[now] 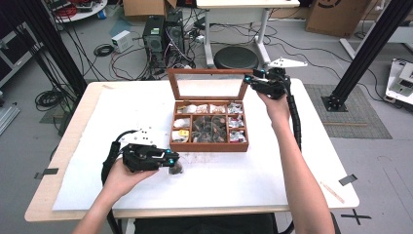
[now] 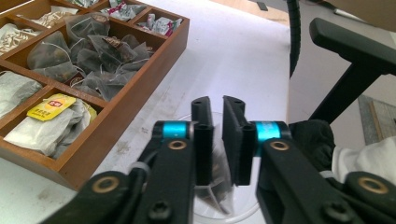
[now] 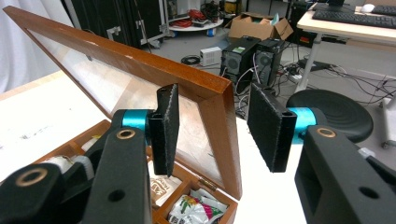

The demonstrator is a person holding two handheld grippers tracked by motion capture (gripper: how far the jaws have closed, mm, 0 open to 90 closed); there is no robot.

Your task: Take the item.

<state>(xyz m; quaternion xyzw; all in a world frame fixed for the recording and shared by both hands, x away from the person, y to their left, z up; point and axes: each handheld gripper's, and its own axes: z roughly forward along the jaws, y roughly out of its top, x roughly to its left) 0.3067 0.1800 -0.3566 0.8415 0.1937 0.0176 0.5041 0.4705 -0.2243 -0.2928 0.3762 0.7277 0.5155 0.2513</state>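
A wooden tea box [image 1: 208, 146] stands mid-table with its glass lid [image 1: 208, 72] upright. Its compartments hold tea bags, with dark pyramid bags [image 2: 88, 51] in the middle one. In front of the box, my left gripper [image 1: 173, 158] is shut on a pyramid tea bag [image 2: 217, 182], which hangs into a small clear cup [image 2: 247, 213]. My right gripper [image 1: 258, 83] is at the lid's top right corner. Its jaws stand open on either side of the lid frame [image 3: 219, 121], not pressing on it.
A white cloth [image 1: 272, 170] covers most of the table. A black chair arm [image 2: 355, 46] lies beyond the table's near edge. Behind the table are a round black stool [image 1: 236, 57], computer towers [image 1: 163, 36] and loose cables on the floor.
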